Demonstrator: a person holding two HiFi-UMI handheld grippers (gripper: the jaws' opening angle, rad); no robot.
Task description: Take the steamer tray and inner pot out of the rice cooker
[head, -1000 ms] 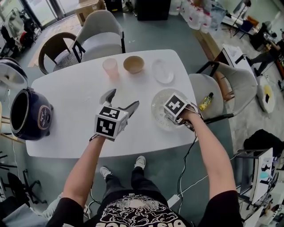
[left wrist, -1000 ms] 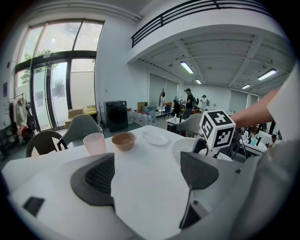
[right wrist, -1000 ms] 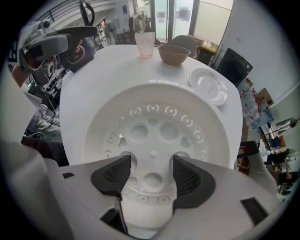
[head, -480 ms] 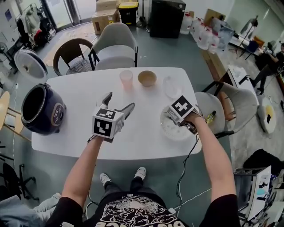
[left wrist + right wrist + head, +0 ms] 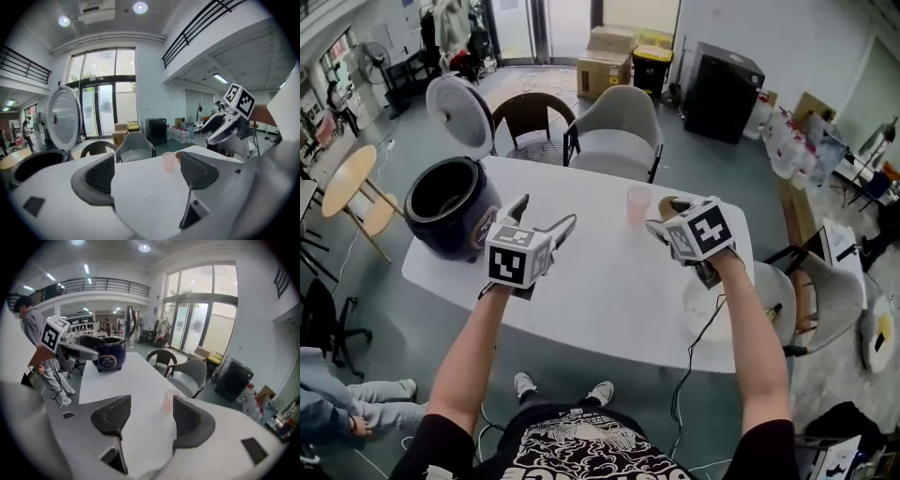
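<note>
Head view: left gripper [image 5: 547, 213] and right gripper [image 5: 664, 217] both empty, jaws apart, above table [image 5: 609, 300], well short of rice cooker [image 5: 450, 208] at left end, lid [image 5: 459, 111] up. Steamer tray, inner pot presumably inside; too dark to confirm. Approach step. Next: reach into cooker mouth, clamp tray rim.

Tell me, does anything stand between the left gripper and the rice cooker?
Nothing visible. The left gripper hovers open beside the rice cooker, with only bare table between them. The lid stands open; the pink cup is farther right.
</note>
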